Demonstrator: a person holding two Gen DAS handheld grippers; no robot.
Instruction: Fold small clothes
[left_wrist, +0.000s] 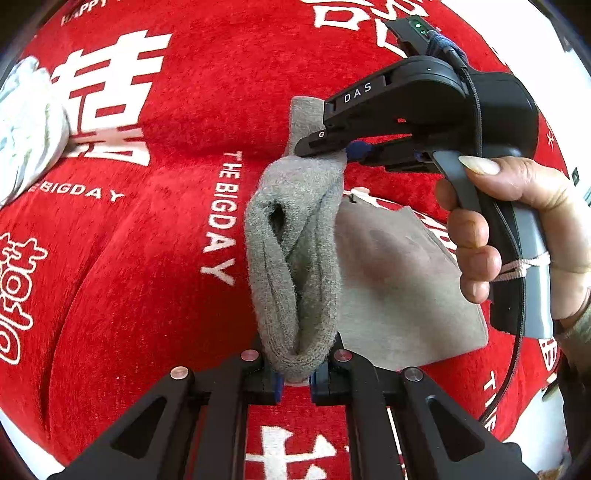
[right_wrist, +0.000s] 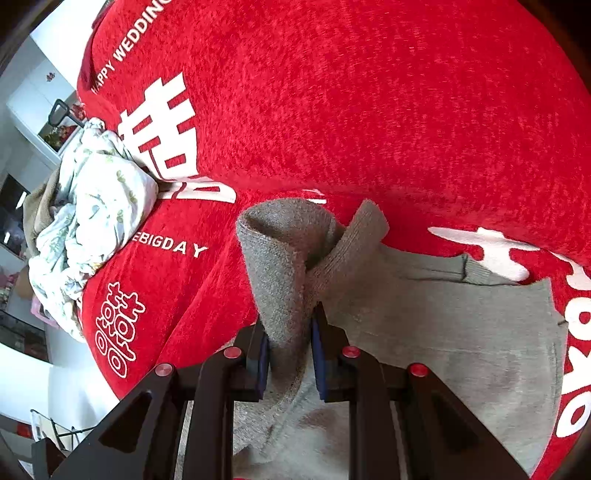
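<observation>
A grey fuzzy sock (left_wrist: 295, 251) is held up between both grippers above the red cloth. My left gripper (left_wrist: 295, 373) is shut on its lower folded end. My right gripper (left_wrist: 334, 147) is shut on the upper part of the same sock, with a hand on its handle. In the right wrist view the right gripper (right_wrist: 290, 354) pinches the sock (right_wrist: 284, 251), whose top curls over. A flat grey garment (left_wrist: 399, 280) lies on the cloth under and right of the sock; it also shows in the right wrist view (right_wrist: 461, 339).
A red cloth with white lettering (left_wrist: 147, 258) covers the surface. A crumpled white floral garment (right_wrist: 92, 229) lies at its left edge, also in the left wrist view (left_wrist: 26, 125). White furniture and floor show beyond the left edge (right_wrist: 22, 110).
</observation>
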